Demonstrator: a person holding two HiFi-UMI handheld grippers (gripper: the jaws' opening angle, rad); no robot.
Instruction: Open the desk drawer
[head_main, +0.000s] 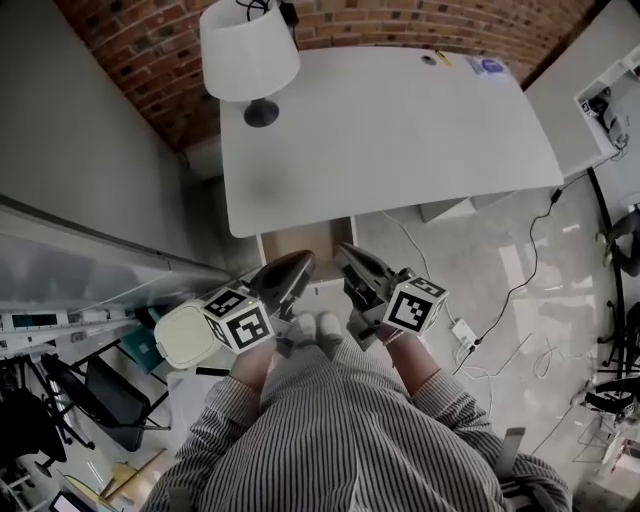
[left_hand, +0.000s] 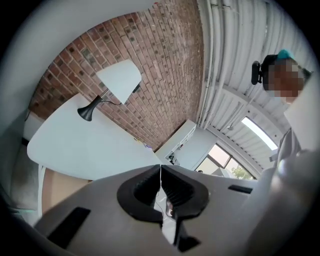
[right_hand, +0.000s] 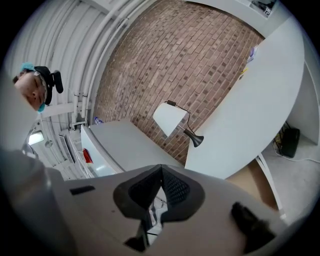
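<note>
A white desk (head_main: 400, 130) fills the upper middle of the head view. Under its near edge the drawer (head_main: 300, 243) stands pulled out, its brown wooden inside showing between white sides. My left gripper (head_main: 298, 265) and right gripper (head_main: 347, 256) hover side by side just in front of the drawer, both shut and holding nothing. In the left gripper view the left gripper (left_hand: 160, 167) has its pads pressed together, with the desk (left_hand: 85, 145) and the brown drawer (left_hand: 60, 187) ahead of it. In the right gripper view the right gripper (right_hand: 161, 170) is likewise shut, the desk (right_hand: 250, 120) ahead of it.
A white-shaded lamp (head_main: 250, 50) stands on the desk's far left corner. Small items (head_main: 488, 66) lie at its far right corner. Cables (head_main: 510, 290) and a power adapter (head_main: 463, 332) lie on the floor at right. A dark chair (head_main: 100, 390) stands at lower left, a brick wall (head_main: 170, 60) behind.
</note>
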